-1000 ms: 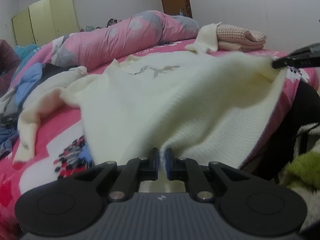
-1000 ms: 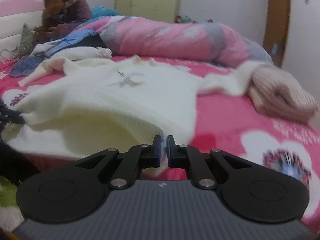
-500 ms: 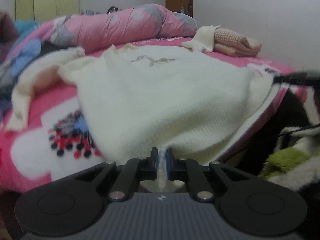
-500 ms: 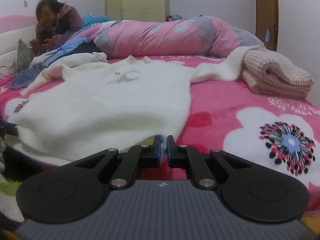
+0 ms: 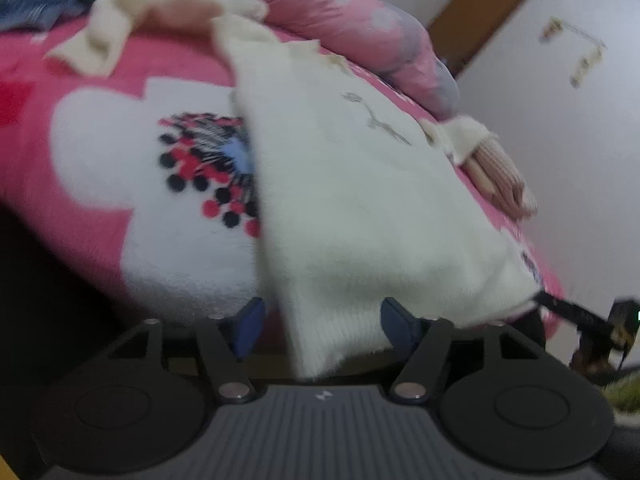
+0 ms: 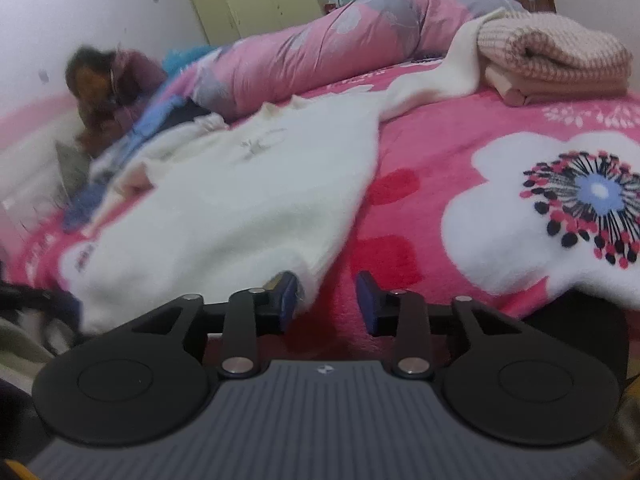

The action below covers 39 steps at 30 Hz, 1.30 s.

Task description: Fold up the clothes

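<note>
A cream knit sweater (image 5: 360,184) lies spread front-up on the pink flowered bed, also seen in the right wrist view (image 6: 248,200). Its hem hangs over the bed's near edge. My left gripper (image 5: 322,326) is open, and the hem's left corner hangs loose between its blue pads. My right gripper (image 6: 326,300) is open at the hem's right corner; the cloth lies against its left pad (image 6: 288,294). The right gripper's tip also shows in the left wrist view (image 5: 580,316). One sleeve reaches toward the folded pink knit (image 6: 552,60).
A rolled pink quilt (image 6: 340,40) lies across the back of the bed. A person (image 6: 108,92) sits at the far left beside a pile of blue clothes (image 6: 84,204). A yellow wardrobe (image 6: 256,0) and a brown door (image 5: 476,20) stand behind.
Both grippers have opened and let go of the sweater's hem, which now rests on the bed's edge. Both cameras have tilted and dropped lower.
</note>
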Each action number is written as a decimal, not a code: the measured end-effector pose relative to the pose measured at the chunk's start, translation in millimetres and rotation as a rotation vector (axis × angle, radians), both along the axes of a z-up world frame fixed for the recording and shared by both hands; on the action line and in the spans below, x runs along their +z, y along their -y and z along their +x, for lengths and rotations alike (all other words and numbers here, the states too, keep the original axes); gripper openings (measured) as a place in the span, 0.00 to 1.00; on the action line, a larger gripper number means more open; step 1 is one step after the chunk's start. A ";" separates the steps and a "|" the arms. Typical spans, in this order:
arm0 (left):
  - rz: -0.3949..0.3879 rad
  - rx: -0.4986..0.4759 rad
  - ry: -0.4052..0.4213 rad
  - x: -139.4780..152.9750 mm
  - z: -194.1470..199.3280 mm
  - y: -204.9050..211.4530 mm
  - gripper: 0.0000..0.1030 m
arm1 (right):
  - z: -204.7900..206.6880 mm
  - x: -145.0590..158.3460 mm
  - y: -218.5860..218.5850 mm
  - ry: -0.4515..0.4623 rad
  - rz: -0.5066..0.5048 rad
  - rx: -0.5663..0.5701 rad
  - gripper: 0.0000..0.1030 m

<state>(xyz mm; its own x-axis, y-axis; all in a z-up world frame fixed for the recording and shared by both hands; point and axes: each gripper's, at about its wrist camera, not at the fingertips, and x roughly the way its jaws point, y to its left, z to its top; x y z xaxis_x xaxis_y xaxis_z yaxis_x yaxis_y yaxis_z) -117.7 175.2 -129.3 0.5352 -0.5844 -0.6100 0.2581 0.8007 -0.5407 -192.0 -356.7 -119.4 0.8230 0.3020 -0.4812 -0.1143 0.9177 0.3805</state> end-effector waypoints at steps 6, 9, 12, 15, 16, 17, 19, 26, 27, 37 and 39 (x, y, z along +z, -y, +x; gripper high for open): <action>-0.024 -0.007 -0.032 -11.1 7.4 4.7 0.63 | -8.0 1.5 28.2 0.033 0.230 -0.012 0.50; -0.024 -0.019 -0.031 -12.6 10.7 7.8 0.59 | -0.4 -7.3 34.6 0.007 0.321 -0.031 0.50; -0.026 -0.023 -0.029 -12.7 13.0 9.6 0.58 | 17.0 -16.5 37.5 -0.045 0.374 -0.022 0.50; -0.048 -0.014 -0.040 -16.3 15.9 10.9 0.58 | 38.1 -29.4 32.2 -0.136 0.387 -0.016 0.50; -0.058 -0.009 -0.048 -18.0 16.9 11.0 0.58 | 44.2 -33.5 31.0 -0.161 0.395 -0.017 0.51; -0.064 -0.006 -0.055 -19.0 18.0 11.9 0.58 | 46.6 -36.2 31.4 -0.168 0.408 -0.015 0.52; -0.061 -0.003 -0.064 -19.2 19.7 15.1 0.47 | 49.5 -37.6 31.1 -0.154 0.438 -0.016 0.52; -0.002 0.018 -0.066 -8.2 17.0 18.9 0.09 | 45.5 -30.6 15.8 -0.162 0.385 0.022 0.07; 0.006 0.016 -0.061 -3.6 15.8 18.4 0.09 | 44.9 -28.6 13.7 -0.160 0.365 0.024 0.06; 0.114 -0.020 -0.047 -6.1 16.5 24.5 0.09 | 37.3 -26.6 14.3 -0.145 0.208 -0.036 0.05; 0.117 -0.022 -0.047 -7.5 15.5 22.9 0.14 | 36.1 -29.3 17.1 -0.146 0.233 -0.047 0.08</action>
